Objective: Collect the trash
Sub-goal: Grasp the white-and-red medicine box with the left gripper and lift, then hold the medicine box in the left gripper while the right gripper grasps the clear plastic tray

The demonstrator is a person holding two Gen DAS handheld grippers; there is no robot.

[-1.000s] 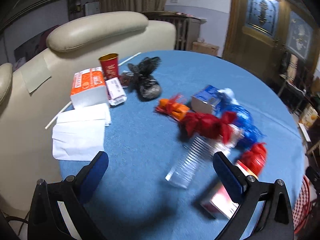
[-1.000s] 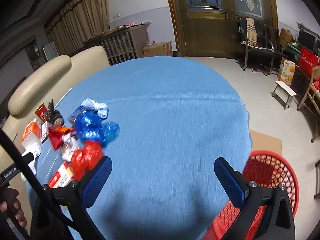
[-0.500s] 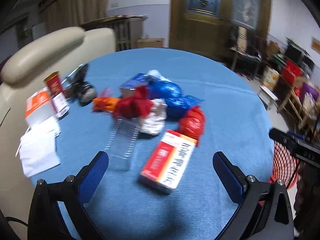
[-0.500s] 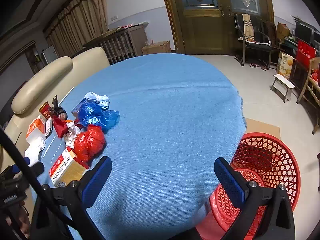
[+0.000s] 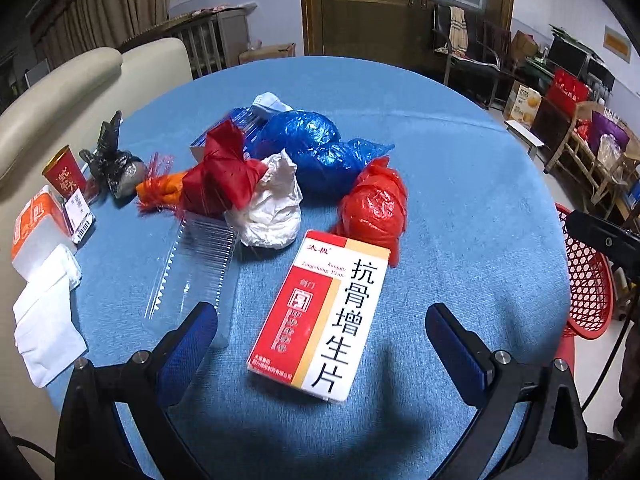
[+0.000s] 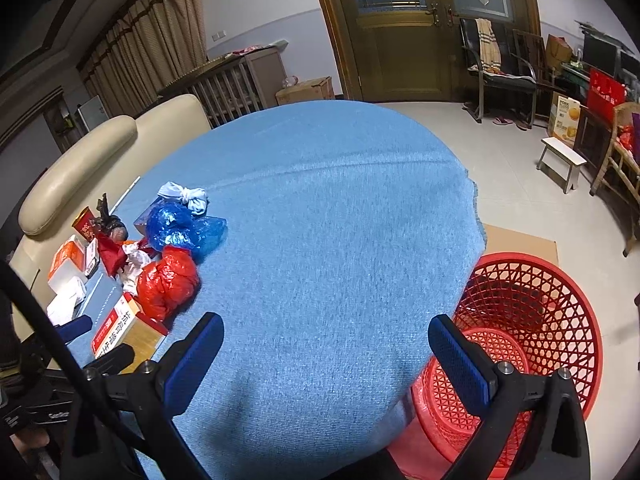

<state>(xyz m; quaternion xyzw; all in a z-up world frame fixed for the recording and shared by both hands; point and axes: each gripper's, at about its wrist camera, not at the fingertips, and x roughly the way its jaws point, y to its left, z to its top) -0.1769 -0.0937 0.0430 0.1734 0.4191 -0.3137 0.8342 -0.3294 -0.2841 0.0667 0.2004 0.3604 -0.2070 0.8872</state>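
Table: left tool now nearer medicine box, jaws apart.

Red lattice basket beside plain blue tablecloth.

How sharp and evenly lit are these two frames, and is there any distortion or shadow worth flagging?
Left wrist view: sharp, the print on the medicine box is readable; a dark shadow falls on the blue tablecloth between the open jaws; black fisheye corners. Right wrist view: also sharp, strong barrel bend in the door frame, soft shadow near the jaws, the red basket evenly lit, no glare.
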